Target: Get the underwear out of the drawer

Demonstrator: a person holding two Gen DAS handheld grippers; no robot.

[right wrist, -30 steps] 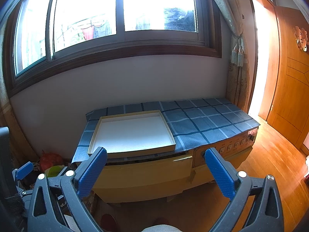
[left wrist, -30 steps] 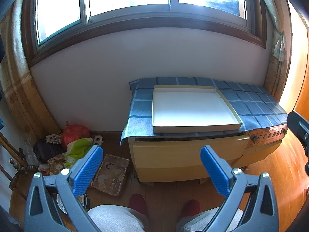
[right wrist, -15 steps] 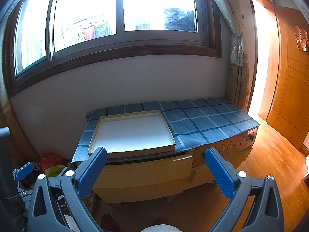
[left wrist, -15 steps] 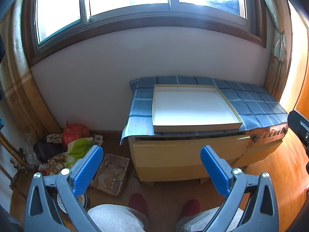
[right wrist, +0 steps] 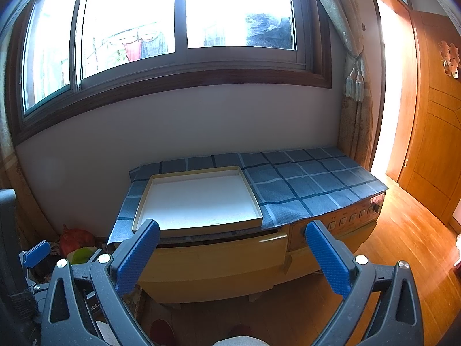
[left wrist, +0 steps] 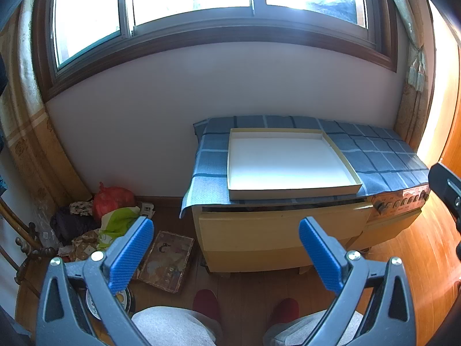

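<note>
A low yellow cabinet stands under the window, and its drawer (left wrist: 276, 227) (right wrist: 219, 256) is pulled out only a crack. No underwear shows. On top lies a blue checked cloth (left wrist: 374, 155) (right wrist: 302, 184) with an empty shallow white tray (left wrist: 285, 164) (right wrist: 198, 199). My left gripper (left wrist: 226, 248) is open and empty, held well back from the drawer front. My right gripper (right wrist: 232, 252) is also open and empty, back from the cabinet at about drawer height.
A pile of bags and clothes (left wrist: 106, 216) and a flat patterned box (left wrist: 167, 259) lie on the floor left of the cabinet. The person's knees and red slippers (left wrist: 206, 302) are below the grippers. A wooden door (right wrist: 432, 115) stands at the right.
</note>
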